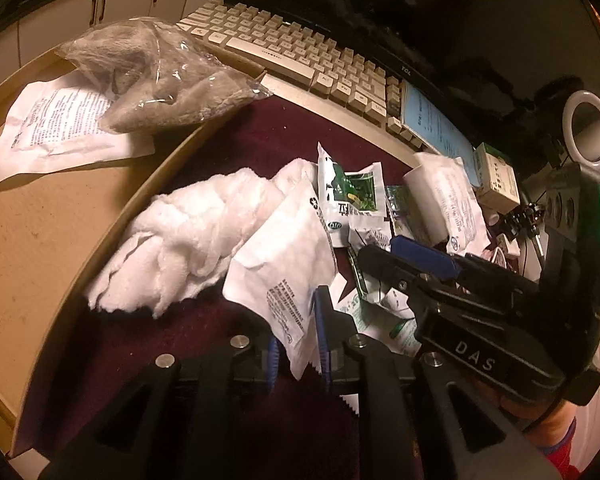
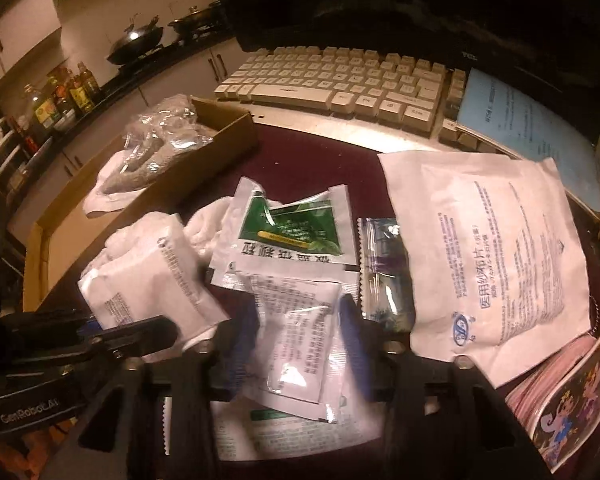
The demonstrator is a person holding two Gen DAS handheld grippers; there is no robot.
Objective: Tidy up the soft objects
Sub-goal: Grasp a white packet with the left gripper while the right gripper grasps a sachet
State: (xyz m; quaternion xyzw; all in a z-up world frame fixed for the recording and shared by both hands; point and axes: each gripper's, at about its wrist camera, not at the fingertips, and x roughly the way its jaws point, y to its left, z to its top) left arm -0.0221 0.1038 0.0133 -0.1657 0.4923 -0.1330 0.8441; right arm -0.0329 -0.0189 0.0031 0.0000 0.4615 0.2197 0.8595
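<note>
My left gripper (image 1: 298,346) is shut on the lower corner of a puffy white packet (image 1: 284,276), which stands up over the maroon mat (image 1: 260,132). The same packet (image 2: 156,276) shows at the left of the right wrist view. A white fluffy cloth (image 1: 188,236) lies behind it against the cardboard box (image 1: 40,220). In the box are a grey plush cloth in a clear bag (image 1: 160,76) and a flat white packet (image 1: 56,128). My right gripper (image 2: 298,336) has its blue pads against the edges of a small white sachet (image 2: 300,344).
A green-printed sachet (image 2: 288,228), several small packets and a large white gauze packet (image 2: 488,264) lie on the mat. A keyboard (image 2: 340,80) and blue paper (image 2: 520,120) sit behind. A pink cartoon pouch (image 2: 568,412) is at the right, a ring light (image 1: 588,132) beyond.
</note>
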